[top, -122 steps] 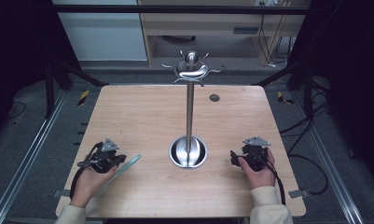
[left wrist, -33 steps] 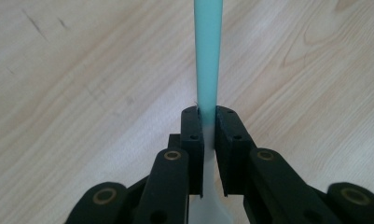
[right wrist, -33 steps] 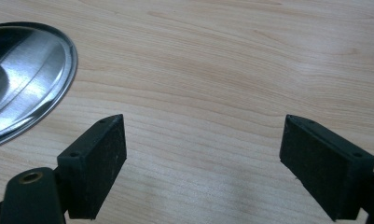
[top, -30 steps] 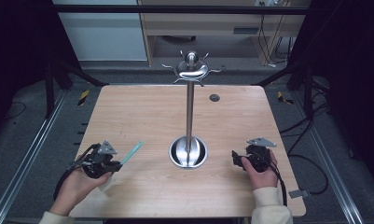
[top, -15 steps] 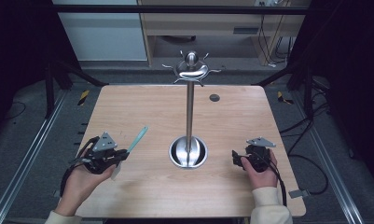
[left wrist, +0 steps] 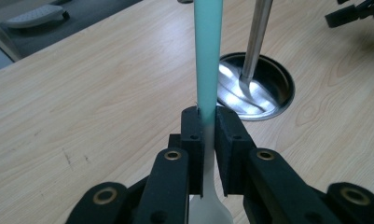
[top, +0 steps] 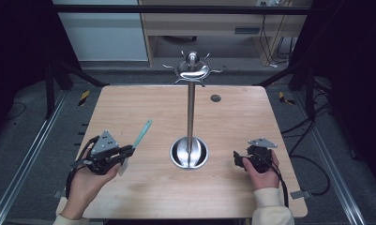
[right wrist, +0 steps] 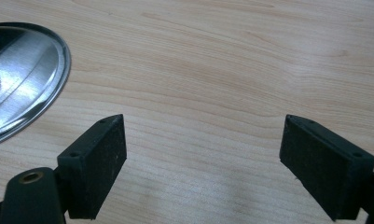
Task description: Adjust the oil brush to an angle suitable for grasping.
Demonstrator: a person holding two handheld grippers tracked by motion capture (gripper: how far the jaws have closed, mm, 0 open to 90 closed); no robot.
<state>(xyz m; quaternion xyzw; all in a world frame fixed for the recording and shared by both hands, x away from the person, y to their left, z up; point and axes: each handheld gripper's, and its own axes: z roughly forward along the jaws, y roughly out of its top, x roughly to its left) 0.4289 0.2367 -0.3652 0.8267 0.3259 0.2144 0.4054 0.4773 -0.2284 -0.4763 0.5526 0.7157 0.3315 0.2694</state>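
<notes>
- Fingers (left wrist: 194, 135) of my left gripper (top: 125, 151) are clamped on the teal-handled utensil (left wrist: 208, 56), one pad on each side of its shaft where the teal fades to white.
- Its white end (left wrist: 212, 205) widens below the pads, close to my gripper's body; what kind of head it is I cannot tell.
- From the high view, the teal handle (top: 142, 132) slants up and away from my left hand (top: 85, 185), toward the far side of the worktop (top: 143, 105), clear of the wood.
- Ahead of that handle stands the metal stand (top: 191, 110), an upright pole on a round shiny base (top: 189, 153), with hooks (top: 193, 70) spreading from its top.
- On my right gripper (top: 237, 160) the fingers (right wrist: 96, 163) are spread wide with only bare wood between them.
- That gripper sits low on the worktop, just right of the base, whose rim (right wrist: 58, 79) shows at the left of the right gripper view.
- My two grippers are well apart, one on each side of the stand.
</notes>
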